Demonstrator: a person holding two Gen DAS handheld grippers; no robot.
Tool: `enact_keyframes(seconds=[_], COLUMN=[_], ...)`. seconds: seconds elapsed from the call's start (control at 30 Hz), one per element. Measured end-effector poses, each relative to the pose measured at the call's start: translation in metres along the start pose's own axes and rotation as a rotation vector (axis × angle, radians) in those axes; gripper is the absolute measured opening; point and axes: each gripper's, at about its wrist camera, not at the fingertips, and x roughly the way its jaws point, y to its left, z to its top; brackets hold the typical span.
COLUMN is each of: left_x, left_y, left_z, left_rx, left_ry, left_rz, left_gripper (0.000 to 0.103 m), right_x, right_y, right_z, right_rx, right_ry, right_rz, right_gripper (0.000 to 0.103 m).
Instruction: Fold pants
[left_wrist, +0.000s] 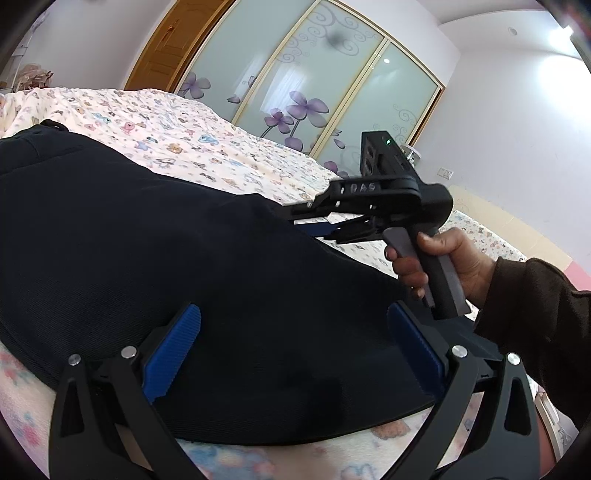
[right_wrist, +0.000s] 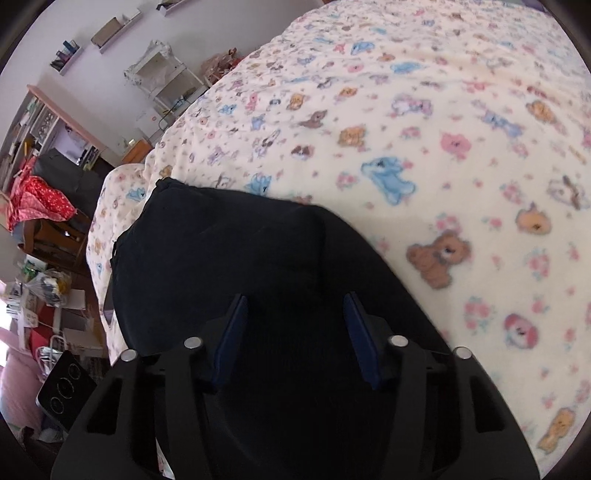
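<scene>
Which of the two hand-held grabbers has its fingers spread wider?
The left gripper: its blue fingers stand far apart over the dark pants; the right gripper's sit closer.

The left gripper (left_wrist: 293, 350) points slightly downward, its blue pads (left_wrist: 173, 352) spread wide apart. The right gripper (right_wrist: 293, 339), tilted more steeply down, shows a narrower gap between its pads (right_wrist: 232, 338); whether they pinch anything cannot be told. A hand (left_wrist: 443, 264) in a dark sleeve (left_wrist: 539, 317) grasps its handle, one finger on the trigger.
</scene>
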Motion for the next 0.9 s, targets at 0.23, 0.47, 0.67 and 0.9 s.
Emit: enact_keyframes(seconds=[0.23, 0.47, 0.67, 0.9], left_x=[0.004, 0.006, 0.007, 0.007], left_y=[0.000, 0.001, 0.001, 0.001], left_z=[-0.001, 0.000, 0.001, 0.001], left_rx=[-0.005, -0.007, -0.008, -0.006], left_ry=[0.009, 0.013, 0.013, 0.015], left_rz=[-0.011, -0.006, -0.006, -0.003], left_gripper=[0.101, 0.101, 0.101, 0.101], right_x=[-0.031, -0.018, -0.083, -0.076], right_y=[0.008, -0.019, -0.023, -0.026], right_z=[0.018, 0.012, -0.015, -0.070], right_rx=[-0.005, 0.073, 0.073, 0.024], right_ry=[-0.242, -0.161, -0.239, -0.112], right_rz=[-0.147, -0.241, -0.050, -0.138], right_gripper=[0.006, 0.000, 0.038, 0.039])
